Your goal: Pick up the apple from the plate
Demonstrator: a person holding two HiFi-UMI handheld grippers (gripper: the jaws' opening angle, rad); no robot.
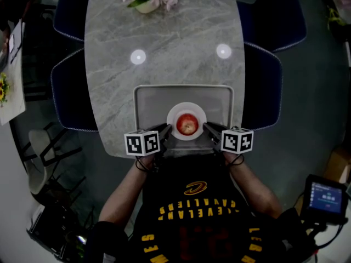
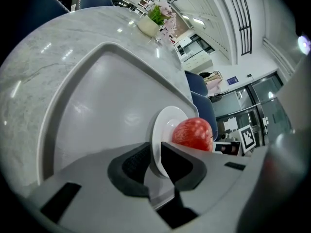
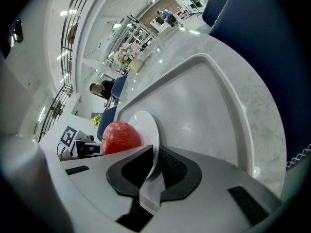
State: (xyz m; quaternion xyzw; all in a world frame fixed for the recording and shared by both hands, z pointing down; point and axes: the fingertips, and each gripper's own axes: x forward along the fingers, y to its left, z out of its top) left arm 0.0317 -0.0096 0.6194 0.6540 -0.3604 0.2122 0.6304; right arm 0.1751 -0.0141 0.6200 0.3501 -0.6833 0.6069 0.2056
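Both forearms (image 1: 125,190) reach forward, angled inward. The left gripper (image 1: 166,129) and right gripper (image 1: 207,126) each pinch an opposite rim of the plate (image 1: 187,106).

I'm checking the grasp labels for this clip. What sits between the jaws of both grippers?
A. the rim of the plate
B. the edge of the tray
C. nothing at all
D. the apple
A: the left gripper and the right gripper each have their jaws closed on the thin white rim of the plate, one at either side, while the apple sits on it ungripped.
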